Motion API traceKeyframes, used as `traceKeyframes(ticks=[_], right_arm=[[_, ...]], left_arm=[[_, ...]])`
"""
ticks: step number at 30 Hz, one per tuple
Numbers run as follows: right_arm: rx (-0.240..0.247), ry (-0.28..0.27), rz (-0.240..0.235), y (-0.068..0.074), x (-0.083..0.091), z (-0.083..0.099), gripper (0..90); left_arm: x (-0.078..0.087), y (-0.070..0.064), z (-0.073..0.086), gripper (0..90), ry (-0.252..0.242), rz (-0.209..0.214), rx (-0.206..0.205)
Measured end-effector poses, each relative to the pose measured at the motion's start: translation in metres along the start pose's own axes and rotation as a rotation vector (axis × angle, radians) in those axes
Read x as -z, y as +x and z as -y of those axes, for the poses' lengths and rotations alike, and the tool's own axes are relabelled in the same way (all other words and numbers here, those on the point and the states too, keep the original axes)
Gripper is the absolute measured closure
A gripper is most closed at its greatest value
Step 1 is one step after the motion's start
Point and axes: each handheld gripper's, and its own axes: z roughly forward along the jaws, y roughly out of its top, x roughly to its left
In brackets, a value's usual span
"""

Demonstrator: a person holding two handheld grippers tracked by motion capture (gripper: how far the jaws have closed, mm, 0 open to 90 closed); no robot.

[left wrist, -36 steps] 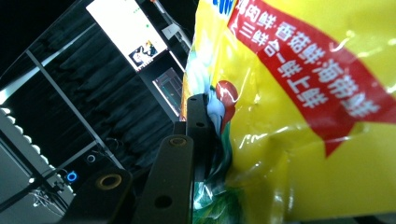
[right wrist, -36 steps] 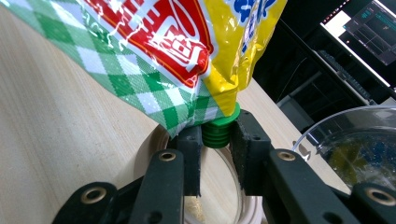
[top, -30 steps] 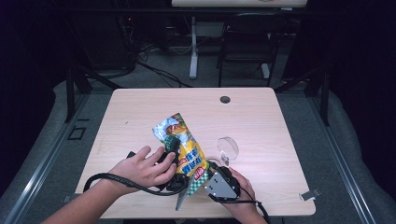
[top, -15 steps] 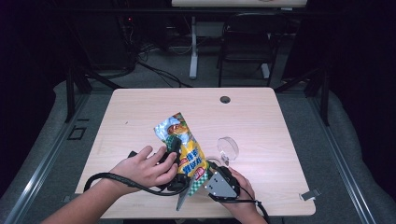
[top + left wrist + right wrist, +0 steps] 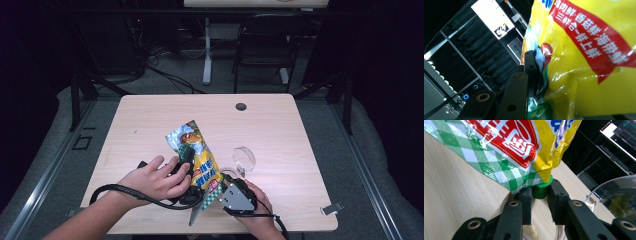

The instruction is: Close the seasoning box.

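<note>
A yellow snack-seasoning pouch (image 5: 197,150) with red lettering and a green checked bottom is held tilted above the wooden table (image 5: 280,125). My left gripper (image 5: 187,156) is shut on its upper body; in the left gripper view one black finger (image 5: 530,65) presses the foil (image 5: 586,62) and the other is hidden behind it. My right gripper (image 5: 540,195) is shut on the pouch's green ribbed cap (image 5: 541,190), one jaw on each side. The cap points down over a clear glass container (image 5: 559,230) holding a little pale powder.
A clear round dish (image 5: 244,159) stands just right of the pouch, also seen as a clear dish (image 5: 614,195) in the right gripper view. A dark cable hole (image 5: 241,106) sits at the table's far edge. A small metal clip (image 5: 331,207) lies front right.
</note>
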Motion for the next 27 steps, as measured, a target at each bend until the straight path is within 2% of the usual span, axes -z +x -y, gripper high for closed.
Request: traceKeyframes(ticks=[27], right_arm=[[0.0, 0.003, 0.001, 0.0003, -0.0002, -0.0005, 74.2]], left_arm=[[0.0005, 0.0031, -0.0007, 84.1, 0.001, -0.005, -0.006]])
